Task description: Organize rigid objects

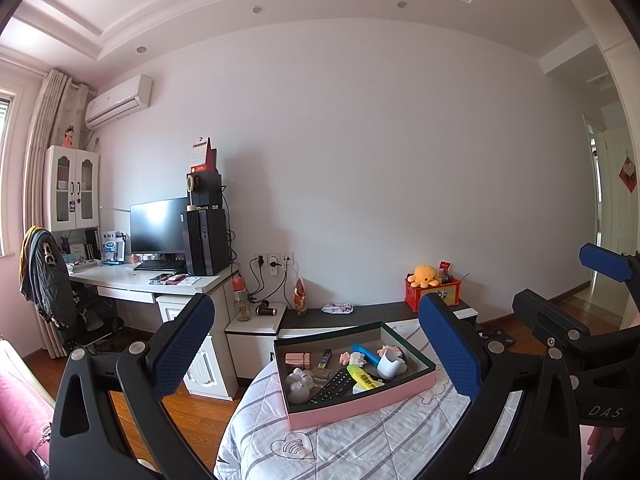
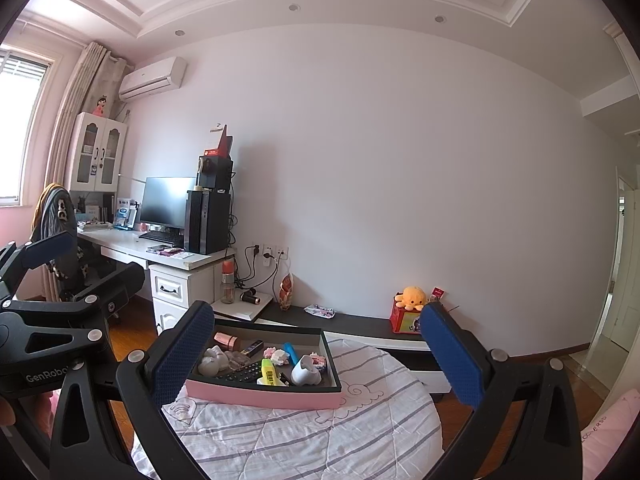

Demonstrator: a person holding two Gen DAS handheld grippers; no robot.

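A pink box [image 1: 362,403] [image 2: 264,397] with a dark inside lies on the striped bedspread ahead of both grippers. It holds a black remote [image 1: 334,385] [image 2: 240,372], a yellow highlighter [image 1: 362,377] [image 2: 270,371], a blue marker [image 1: 366,353] [image 2: 291,353], a white cup [image 1: 390,364] [image 2: 306,371], a white figurine [image 1: 299,384] [image 2: 212,362], a pink case [image 1: 297,359] [image 2: 227,340] and several small pieces. My left gripper [image 1: 320,344] is open and empty, held above the bed short of the box. My right gripper [image 2: 318,354] is open and empty too, just to its right.
The bed with its grey-striped quilt [image 1: 360,440] [image 2: 300,436] fills the foreground. Beyond it runs a dark low bench [image 1: 360,314] with a red box and a yellow plush [image 1: 426,276]. A white desk [image 1: 144,284] with monitor, computer tower and chair stands left. Wood floor lies between.
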